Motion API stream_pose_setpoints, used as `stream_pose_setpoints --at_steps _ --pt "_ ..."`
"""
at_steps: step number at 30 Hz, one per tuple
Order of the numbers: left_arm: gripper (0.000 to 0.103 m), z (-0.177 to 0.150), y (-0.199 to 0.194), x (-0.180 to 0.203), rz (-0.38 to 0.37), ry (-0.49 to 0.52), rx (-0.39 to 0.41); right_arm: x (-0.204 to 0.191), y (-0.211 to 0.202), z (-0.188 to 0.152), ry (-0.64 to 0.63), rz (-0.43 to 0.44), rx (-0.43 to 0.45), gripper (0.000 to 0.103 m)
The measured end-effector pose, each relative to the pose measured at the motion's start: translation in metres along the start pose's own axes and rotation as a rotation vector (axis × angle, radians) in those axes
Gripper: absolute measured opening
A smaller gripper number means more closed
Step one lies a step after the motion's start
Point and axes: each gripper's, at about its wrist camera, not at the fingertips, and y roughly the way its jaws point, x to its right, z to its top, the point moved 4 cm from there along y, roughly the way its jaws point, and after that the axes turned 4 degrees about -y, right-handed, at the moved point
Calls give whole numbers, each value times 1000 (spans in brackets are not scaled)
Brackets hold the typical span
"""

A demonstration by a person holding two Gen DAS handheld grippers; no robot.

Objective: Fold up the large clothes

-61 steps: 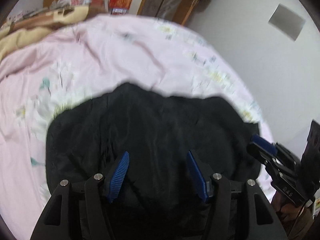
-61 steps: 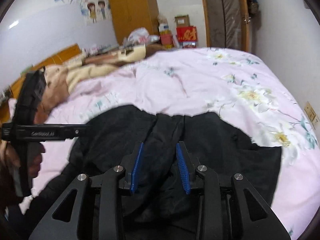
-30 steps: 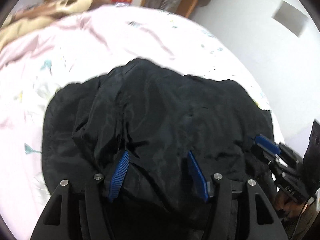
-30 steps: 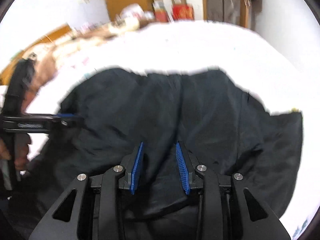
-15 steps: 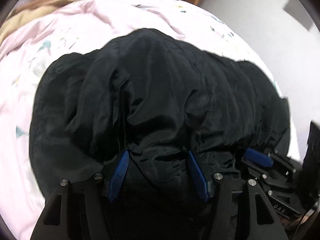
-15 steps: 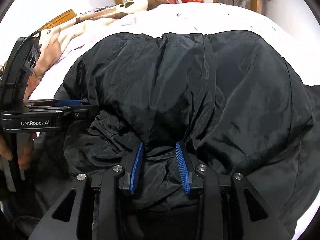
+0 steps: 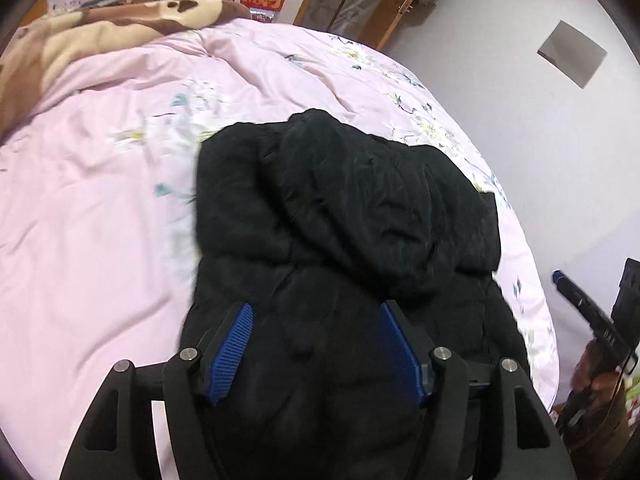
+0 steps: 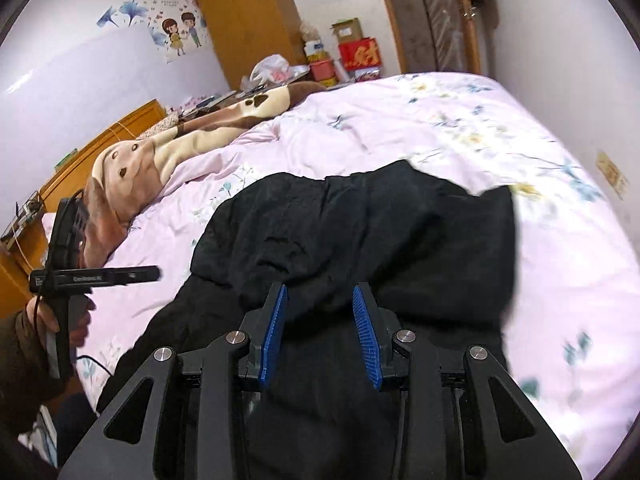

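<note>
A brown-and-cream blanket [image 8: 168, 152] lies beside the pink floral duvet [image 8: 400, 128], below a wooden wardrobe [image 8: 248, 20] and red boxes [image 8: 359, 54].

black padded coat [image 7: 344, 216] | folded over on itself, rumpled | lying on the bed's near edge

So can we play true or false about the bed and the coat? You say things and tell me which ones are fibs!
1. The coat is black. True.
2. The coat lies on a blue cover. False: the bed cover is pink with flowers.
3. A brown and cream blanket lies at the far side of the bed. True.
4. The wardrobe is white. False: it is orange-brown wood.
5. Cartoon stickers are on the wall. True.
</note>
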Motion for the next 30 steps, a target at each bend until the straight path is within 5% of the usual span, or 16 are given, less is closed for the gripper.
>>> stream_pose_setpoints --at_steps 6,12,17,30 --pt "67 -57 -19 -20 40 -2 -60 14 -50 -54 39 -103 -44 36" --pt "67 -112 -20 -46 24 -103 -107 17 -74 -115 16 -207 -119 47" --pt "69 -139 -19 -59 39 -137 -123 30 -87 -153 121 -216 -148 66" --pt "73 -185 11 -51 -16 -156 -195 44 -69 -206 252 -206 -245 68"
